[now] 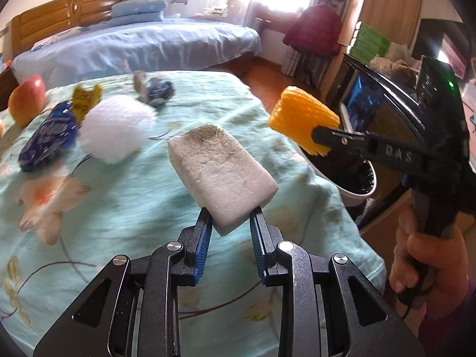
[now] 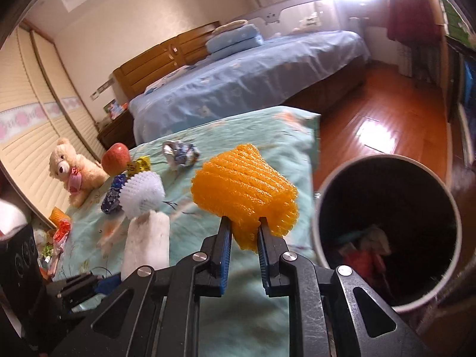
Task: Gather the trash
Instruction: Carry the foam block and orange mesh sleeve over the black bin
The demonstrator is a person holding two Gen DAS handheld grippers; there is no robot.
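The left claw [image 1: 230, 217] pinches the near end of a white rectangular foam block with a dirty, speckled top [image 1: 221, 172], which is lifted above the bench draped in a mint-green flowered cloth [image 1: 134, 208] and sits at the centre of the left wrist view. In the right wrist view the same block stands at lower left, just under a white foam fruit net [image 2: 142, 193].

The right claw [image 2: 243, 232] is pressed together on the lower edge of an orange foam mesh fruit sleeve [image 2: 244, 184], holding it in the air. In the left wrist view the sleeve hangs at centre right, above the near rim of a round white trash bin with a dark inside [image 1: 357, 184]; in the right wrist view the bin fills the lower right, with some colourful scraps visible at its bottom, and the sleeve is just left of its rim.

Still lying on the cloth, toward the left of both views: the white net, a dark blue shiny wrapper [image 1: 47, 136], a small yellow wrapper [image 1: 84, 98] and a crumpled silver-blue foil [image 2: 180, 153] farther back. A red-yellow apple [image 2: 116, 154] and a cream teddy bear with a pink bow [image 2: 74, 169] sit at the cloth's far left edge. A person's hand [image 1: 428, 258] grips the right handle at lower right of the left wrist view.
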